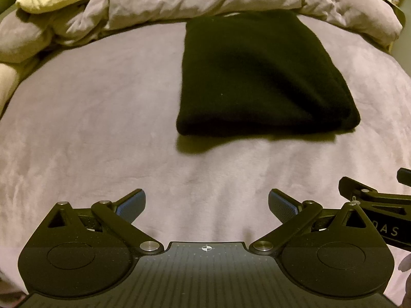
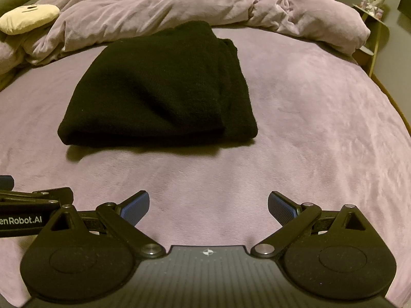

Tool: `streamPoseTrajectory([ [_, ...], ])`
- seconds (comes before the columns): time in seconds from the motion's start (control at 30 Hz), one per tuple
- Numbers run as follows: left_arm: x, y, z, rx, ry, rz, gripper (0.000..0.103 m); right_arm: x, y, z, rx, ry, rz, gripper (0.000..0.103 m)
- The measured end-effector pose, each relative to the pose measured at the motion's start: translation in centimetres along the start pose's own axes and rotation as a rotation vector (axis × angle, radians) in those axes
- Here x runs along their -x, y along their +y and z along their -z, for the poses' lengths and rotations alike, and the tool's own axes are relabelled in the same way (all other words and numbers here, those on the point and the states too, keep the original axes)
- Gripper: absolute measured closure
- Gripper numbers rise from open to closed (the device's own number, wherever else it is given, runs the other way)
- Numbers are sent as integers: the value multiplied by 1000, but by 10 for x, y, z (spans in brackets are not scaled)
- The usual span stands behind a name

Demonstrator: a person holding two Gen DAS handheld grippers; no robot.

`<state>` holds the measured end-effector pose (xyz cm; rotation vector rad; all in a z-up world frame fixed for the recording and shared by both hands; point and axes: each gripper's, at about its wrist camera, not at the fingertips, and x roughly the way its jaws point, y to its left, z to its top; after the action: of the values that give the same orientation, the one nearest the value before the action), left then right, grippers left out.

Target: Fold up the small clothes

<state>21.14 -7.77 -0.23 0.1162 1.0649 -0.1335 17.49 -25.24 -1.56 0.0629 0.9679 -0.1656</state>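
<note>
Bed [image 2: 308, 128], mauve plush cover; rumpled duvet [image 2: 179, 5] beyond the black folded garment [image 2: 154, 89]. My left hand-held gripper [image 1: 206, 206] and right hand-held gripper [image 2: 208, 206]: both spread wide, empty, short of the garment. Risk: pinching one layer undoes the fold.

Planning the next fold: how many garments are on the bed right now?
1. A black garment, already folded, lies on the purple bed cover, ahead of both open grippers, left and right. The rumpled duvet behind could hide more.
</note>
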Motion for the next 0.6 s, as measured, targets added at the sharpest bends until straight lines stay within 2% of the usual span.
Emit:
streamPoseTrajectory([
  [0.6,2,-7,2,-31,-20,-19,0,2,-4,2,-12,-4,6,4],
])
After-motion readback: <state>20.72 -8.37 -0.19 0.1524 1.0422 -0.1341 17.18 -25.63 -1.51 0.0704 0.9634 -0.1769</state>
